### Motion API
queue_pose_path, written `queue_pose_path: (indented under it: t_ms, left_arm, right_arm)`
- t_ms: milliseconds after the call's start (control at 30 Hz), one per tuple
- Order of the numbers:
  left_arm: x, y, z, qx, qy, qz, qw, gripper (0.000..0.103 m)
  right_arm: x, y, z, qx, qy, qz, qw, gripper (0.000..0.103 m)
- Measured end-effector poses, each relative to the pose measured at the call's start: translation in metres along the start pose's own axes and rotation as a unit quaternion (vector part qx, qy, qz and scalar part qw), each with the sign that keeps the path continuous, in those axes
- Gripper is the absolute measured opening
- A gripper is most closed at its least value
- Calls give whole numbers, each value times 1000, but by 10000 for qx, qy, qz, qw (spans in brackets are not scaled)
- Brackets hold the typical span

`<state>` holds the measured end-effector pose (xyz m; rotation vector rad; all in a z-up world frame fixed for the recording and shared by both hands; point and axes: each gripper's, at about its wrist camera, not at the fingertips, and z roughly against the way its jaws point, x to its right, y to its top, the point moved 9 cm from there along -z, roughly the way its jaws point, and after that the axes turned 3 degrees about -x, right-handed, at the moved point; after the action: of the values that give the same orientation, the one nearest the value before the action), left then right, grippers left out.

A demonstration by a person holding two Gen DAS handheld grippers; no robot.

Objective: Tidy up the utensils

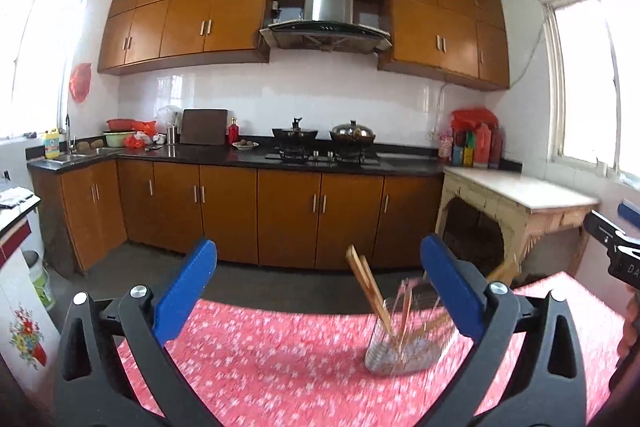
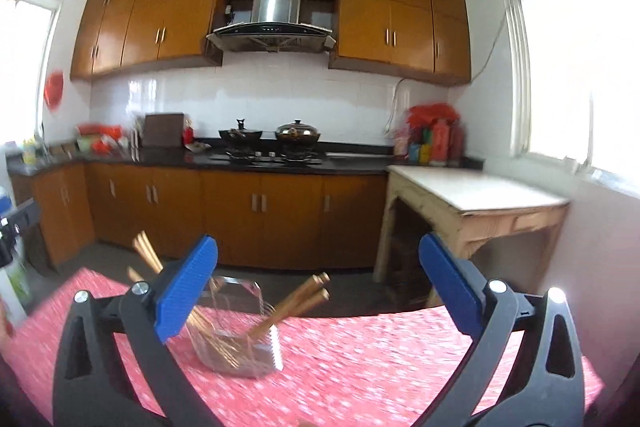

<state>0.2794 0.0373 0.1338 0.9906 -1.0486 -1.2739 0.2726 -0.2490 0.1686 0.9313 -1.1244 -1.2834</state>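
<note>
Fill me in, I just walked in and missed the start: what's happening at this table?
A person holds tongs in each hand over a red floral tablecloth. Both the left tongs and right tongs are open and empty. The chopsticks already stand in a clear glass holder on the table.

surface: table, red floral cloth (image 1: pixel 280 359) | on it: clear holder (image 1: pixel 404 351), seemingly glass, upright
</note>
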Motion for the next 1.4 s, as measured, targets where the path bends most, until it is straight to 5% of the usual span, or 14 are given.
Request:
queue_pose_path:
  t_ms: [167, 400, 667, 1400]
  left_arm:
    - [5, -30, 28, 36, -165, -43, 9998, 101]
    - [18, -91, 59, -141, 1, -563, 9983, 101]
    - [11, -139, 86, -317, -204, -175, 9991, 101]
    - [11, -166, 103, -316, -96, -178, 9993, 101]
  right_arm:
    - [-10, -32, 38, 192, 62, 16, 9998, 99]
    - [-24, -95, 64, -371, 403, -109, 9984, 99]
    - [-28, -147, 83, -669, 497, -39, 9965, 99]
    - [-39, -174, 105, -590, 799, -92, 9950, 99]
